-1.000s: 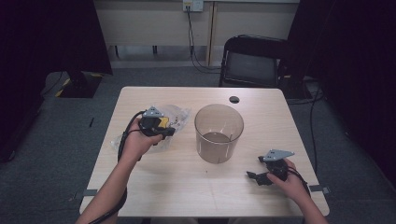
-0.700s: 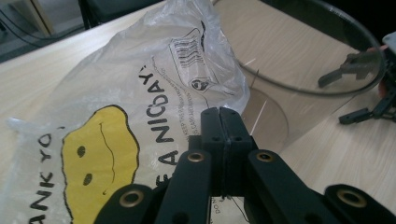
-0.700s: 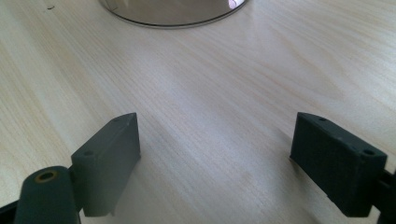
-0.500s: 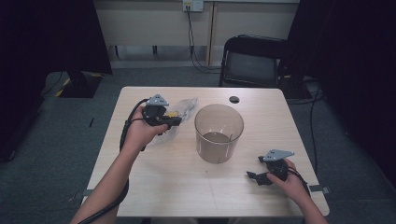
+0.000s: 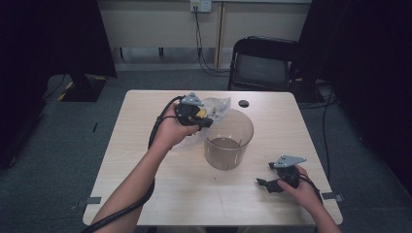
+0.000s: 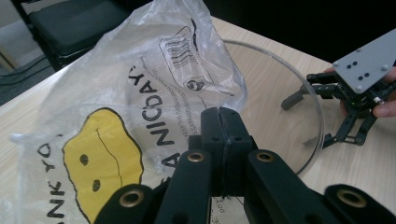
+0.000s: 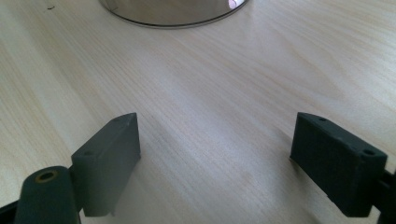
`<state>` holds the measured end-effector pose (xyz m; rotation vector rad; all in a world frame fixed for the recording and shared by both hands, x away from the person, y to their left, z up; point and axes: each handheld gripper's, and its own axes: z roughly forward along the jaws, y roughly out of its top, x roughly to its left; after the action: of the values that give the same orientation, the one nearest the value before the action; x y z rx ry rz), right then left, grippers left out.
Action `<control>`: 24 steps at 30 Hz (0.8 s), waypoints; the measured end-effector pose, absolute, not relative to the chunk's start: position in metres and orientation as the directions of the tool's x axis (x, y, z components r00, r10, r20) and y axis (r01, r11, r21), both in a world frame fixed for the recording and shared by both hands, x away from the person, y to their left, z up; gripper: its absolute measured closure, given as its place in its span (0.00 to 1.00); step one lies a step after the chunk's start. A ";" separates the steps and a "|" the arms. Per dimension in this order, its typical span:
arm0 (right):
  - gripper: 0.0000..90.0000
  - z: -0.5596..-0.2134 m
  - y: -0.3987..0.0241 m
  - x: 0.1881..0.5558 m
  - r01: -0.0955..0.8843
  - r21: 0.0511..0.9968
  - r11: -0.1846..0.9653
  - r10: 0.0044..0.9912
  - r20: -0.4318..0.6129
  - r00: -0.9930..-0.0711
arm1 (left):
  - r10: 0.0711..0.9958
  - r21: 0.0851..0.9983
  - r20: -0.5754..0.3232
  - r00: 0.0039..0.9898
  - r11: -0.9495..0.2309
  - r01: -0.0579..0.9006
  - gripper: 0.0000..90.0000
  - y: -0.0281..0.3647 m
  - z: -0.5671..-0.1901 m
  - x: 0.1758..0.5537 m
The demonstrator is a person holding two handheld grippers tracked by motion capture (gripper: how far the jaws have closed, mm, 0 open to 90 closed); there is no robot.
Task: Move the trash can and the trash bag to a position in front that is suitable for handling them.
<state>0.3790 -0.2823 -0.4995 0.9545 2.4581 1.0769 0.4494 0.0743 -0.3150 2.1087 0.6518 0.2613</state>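
While right claw [image 5: 270, 184] rests, left claw [image 5: 206, 120] lifts bag [image 6: 140, 93].

Clear plastic bag [image 6: 140, 107]: partial print "A NIC DAY", "NK YO", w/ yellow smiley.

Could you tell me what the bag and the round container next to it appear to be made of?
The bag looks like thin clear plastic film: crinkled, glossy, printed. The container looks like rigid tinted see-through plastic, possibly glass: the table shows through its smooth wall.
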 end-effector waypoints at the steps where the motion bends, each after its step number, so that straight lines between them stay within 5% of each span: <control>1: 0.16 -0.499 -0.282 0.379 0.457 0.736 0.501 0.675 -0.001 -0.738 | 0.535 0.810 -0.058 0.843 -0.468 0.353 1.00 0.070 -0.315 0.451; 24: 0.16 -0.500 -0.282 0.379 0.457 0.736 0.500 0.674 0.000 -0.738 | 0.462 0.754 -0.135 0.877 -0.526 0.394 1.00 0.028 -0.358 0.460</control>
<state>0.3790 -0.2822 -0.4995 0.9540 2.4589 1.0792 0.4601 0.0280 -0.3584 2.1869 0.6143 0.1017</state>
